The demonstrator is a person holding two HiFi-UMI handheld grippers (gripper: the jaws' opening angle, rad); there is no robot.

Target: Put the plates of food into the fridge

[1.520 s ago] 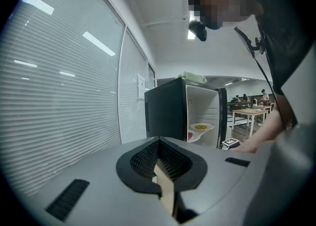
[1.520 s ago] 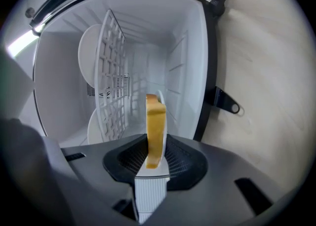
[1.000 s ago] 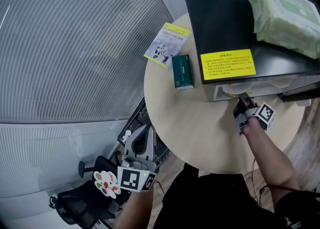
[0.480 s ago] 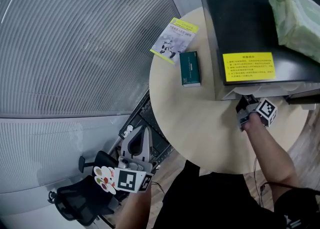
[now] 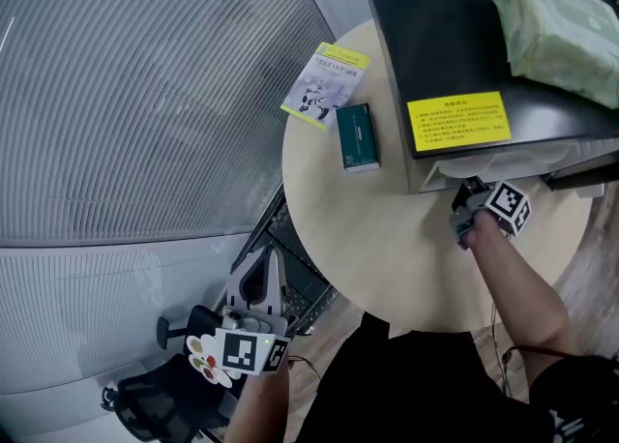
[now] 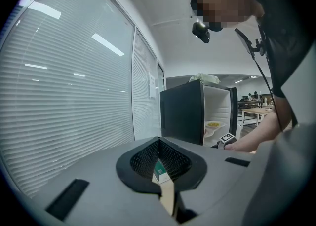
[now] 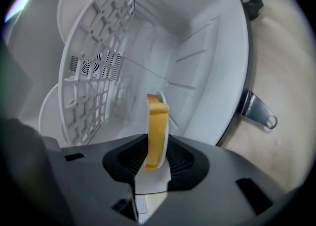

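A black mini fridge (image 5: pixel 455 35) stands open on the round table (image 5: pixel 368 228). My right gripper (image 5: pixel 471 191) reaches into its mouth. It is shut on a white plate of yellow food (image 7: pixel 157 131), seen edge-on between the jaws. Inside, the white wire shelf (image 7: pixel 98 62) has two more white plates, one (image 7: pixel 81 3) on each side of it (image 7: pixel 49 111). In the left gripper view, the fridge (image 6: pixel 182 116) shows a plate with yellow food (image 6: pixel 214 125) on its shelf. My left gripper (image 5: pixel 261 272) hangs below the table's edge, shut and holding nothing.
A green box (image 5: pixel 357 137) and a booklet (image 5: pixel 324 85) lie on the table left of the fridge. A pack of wipes (image 5: pixel 556 30) sits on the fridge top near a yellow label (image 5: pixel 457 122). A black chair (image 5: pixel 160 402) stands at lower left beside the window blinds.
The right gripper stays at the fridge mouth with the plate, and its wrist has rolled a little. The left gripper has drifted slightly below the table edge.
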